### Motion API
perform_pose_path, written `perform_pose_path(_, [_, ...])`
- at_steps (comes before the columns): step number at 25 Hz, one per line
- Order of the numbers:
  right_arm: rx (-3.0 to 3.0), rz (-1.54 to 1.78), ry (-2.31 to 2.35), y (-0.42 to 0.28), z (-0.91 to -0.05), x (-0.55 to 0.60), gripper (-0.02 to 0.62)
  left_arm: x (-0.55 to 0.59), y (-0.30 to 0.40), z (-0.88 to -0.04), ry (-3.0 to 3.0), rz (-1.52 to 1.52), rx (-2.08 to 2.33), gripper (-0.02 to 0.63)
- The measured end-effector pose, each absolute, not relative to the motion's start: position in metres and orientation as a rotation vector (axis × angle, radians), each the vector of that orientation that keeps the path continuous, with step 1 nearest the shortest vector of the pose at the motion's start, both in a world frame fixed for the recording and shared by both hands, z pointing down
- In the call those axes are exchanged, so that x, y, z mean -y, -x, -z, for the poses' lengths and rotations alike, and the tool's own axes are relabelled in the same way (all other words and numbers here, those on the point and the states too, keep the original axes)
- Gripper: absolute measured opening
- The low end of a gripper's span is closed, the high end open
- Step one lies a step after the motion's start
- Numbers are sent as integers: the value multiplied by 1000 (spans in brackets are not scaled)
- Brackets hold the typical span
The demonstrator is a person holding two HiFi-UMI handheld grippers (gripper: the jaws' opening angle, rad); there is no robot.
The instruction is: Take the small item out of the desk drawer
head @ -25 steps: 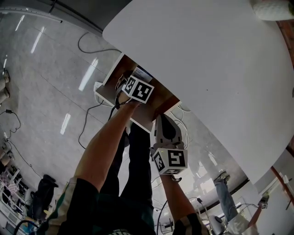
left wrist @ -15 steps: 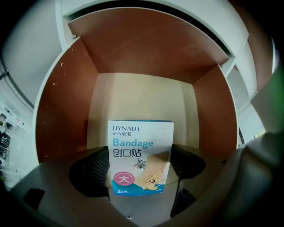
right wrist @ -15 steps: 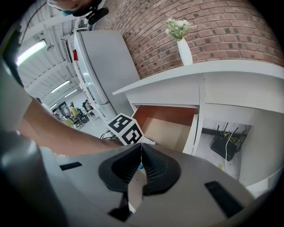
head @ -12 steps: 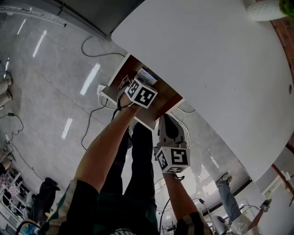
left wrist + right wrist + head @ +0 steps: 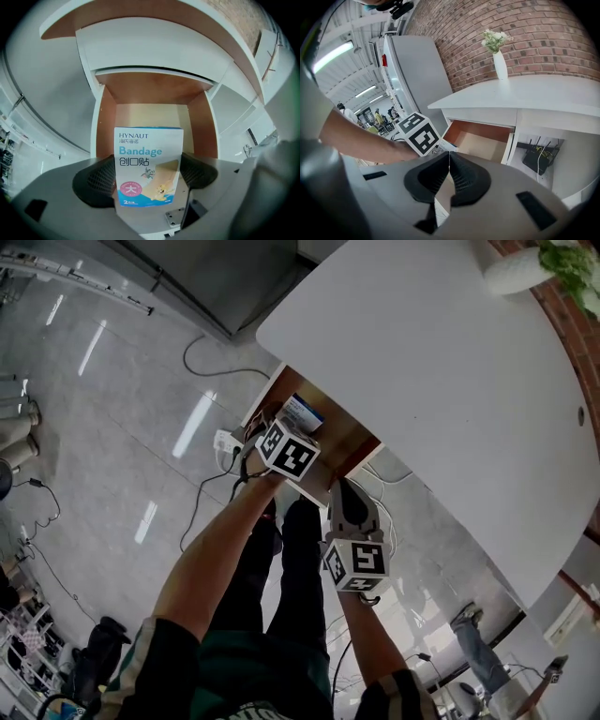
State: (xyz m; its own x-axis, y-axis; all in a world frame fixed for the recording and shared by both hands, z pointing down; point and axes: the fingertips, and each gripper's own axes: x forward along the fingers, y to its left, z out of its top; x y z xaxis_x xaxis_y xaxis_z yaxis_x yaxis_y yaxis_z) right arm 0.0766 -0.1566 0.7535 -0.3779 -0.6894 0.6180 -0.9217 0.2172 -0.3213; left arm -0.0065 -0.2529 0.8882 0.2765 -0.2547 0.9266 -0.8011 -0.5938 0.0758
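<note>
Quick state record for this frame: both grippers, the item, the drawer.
left gripper: fingers shut on the bandage box
bandage box: upright, printed face toward the left gripper view, in front of the open drawer
drawer: pulled out from under the white desk
right gripper: fingers together, nothing between them, held beside the drawer
desk top: vase with flowers near the brick wall

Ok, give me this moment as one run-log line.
left tool: shut on bandage box | drawer: open, box held over it | right tool: shut, empty, outside drawer
</note>
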Motion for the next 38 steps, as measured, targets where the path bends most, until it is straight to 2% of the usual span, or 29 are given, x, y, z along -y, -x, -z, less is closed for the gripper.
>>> perform_pose_path(19, [2151, -889, -1513, -66, -679, 127, 25, 229, 26, -754, -2117, -1138, 1058, 445])
perform_pose_path(38, [2272, -672, -1598, -66, -536, 134, 25, 218, 33, -567, -2396, -981, 1141, 445])
